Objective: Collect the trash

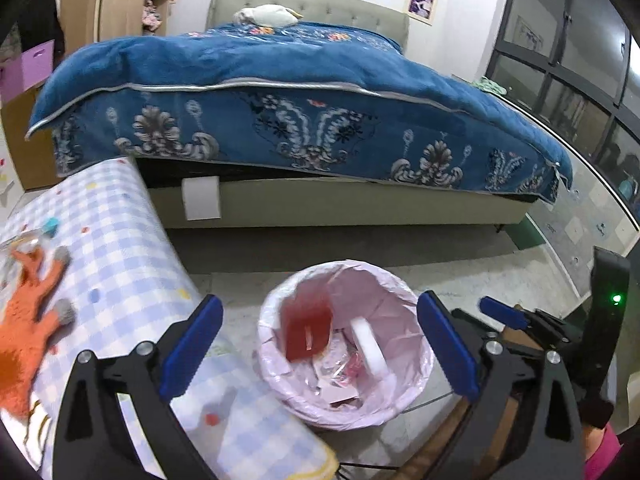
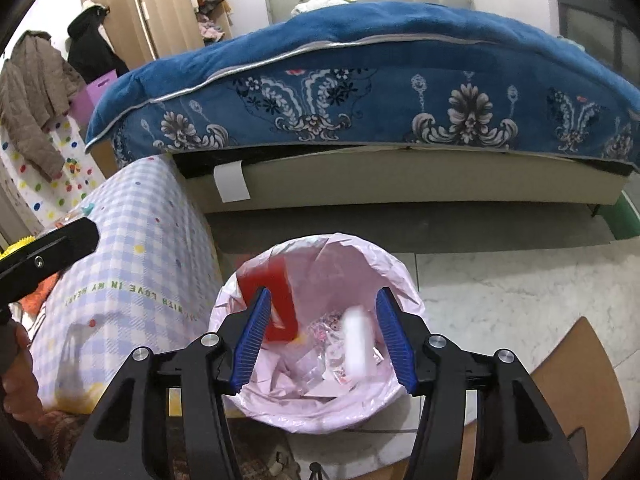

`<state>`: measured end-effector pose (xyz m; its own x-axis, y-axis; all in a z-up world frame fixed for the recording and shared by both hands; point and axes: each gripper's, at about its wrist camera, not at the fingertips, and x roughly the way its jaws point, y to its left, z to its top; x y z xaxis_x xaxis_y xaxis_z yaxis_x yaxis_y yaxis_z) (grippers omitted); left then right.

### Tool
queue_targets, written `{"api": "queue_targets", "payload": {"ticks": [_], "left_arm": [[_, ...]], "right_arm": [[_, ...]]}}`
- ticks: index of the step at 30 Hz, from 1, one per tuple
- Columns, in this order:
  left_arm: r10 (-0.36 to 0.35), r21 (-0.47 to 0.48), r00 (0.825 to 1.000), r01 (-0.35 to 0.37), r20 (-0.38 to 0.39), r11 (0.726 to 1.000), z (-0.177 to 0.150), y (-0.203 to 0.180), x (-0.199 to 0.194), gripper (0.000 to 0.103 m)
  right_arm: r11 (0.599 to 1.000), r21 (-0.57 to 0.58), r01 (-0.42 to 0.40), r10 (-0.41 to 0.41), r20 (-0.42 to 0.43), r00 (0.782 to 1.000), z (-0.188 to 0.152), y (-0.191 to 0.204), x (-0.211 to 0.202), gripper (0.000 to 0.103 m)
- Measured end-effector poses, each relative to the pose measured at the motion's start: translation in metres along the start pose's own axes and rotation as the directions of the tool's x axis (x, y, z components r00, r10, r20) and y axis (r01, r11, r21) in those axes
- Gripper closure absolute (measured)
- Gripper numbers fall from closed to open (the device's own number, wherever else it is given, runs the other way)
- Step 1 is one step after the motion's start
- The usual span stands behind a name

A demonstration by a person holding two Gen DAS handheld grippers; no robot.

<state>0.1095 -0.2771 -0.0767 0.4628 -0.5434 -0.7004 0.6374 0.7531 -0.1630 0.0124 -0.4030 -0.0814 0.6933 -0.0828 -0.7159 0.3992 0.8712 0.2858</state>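
Both grippers, left and right, gape wide and empty over the bin at lower centre; red pack and white tube blurred inside, right gripper nearer.

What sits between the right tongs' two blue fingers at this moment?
In the right wrist view, the open right tongs frame the pink-lined trash bin; a blurred red packet and white piece show inside it.

A home bedroom: a bed with tufted headboard under a blue floral blanket fills the view toward 12 o'clock, coats hang by a wooden wardrobe at 10 o'clock, a framed picture at 1 o'clock.
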Motion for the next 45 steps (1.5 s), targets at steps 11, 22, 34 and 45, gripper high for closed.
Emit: {"api": "queue_targets", "payload": {"ticks": [11, 22, 34, 45], "left_arm": [[0.097, -0.045, 0.994, -0.095, 0.050, 0.994, -0.035, 0.038, -0.077, 0.008], [0.250, -0.132, 0.964, -0.237, 0.094, 0.963, -0.072, 0.091, -0.163, 0.008], [0.462, -0.308, 0.884, -0.420, 0.076, 0.854, -0.105, 0.198, -0.225, 0.008], [0.531, -0.157, 0.845, -0.517, 0.065, 0.841, -0.073, 0.207, -0.165, 0.007]], "right_arm": [[0.997, -0.054, -0.048, 0.051, 0.050, 0.997, -0.011, 0.044, -0.056, 0.047], [0.969, -0.201, -0.145, 0.163, 0.077, 0.984, -0.008, 0.123, -0.095, 0.060], [0.885, -0.391, -0.252, 0.280, 0.015, 0.960, -0.007, 0.233, -0.092, 0.062], [0.882, -0.393, -0.261, 0.271, -0.031, 0.962, -0.004, 0.246, -0.069, 0.062]]}}
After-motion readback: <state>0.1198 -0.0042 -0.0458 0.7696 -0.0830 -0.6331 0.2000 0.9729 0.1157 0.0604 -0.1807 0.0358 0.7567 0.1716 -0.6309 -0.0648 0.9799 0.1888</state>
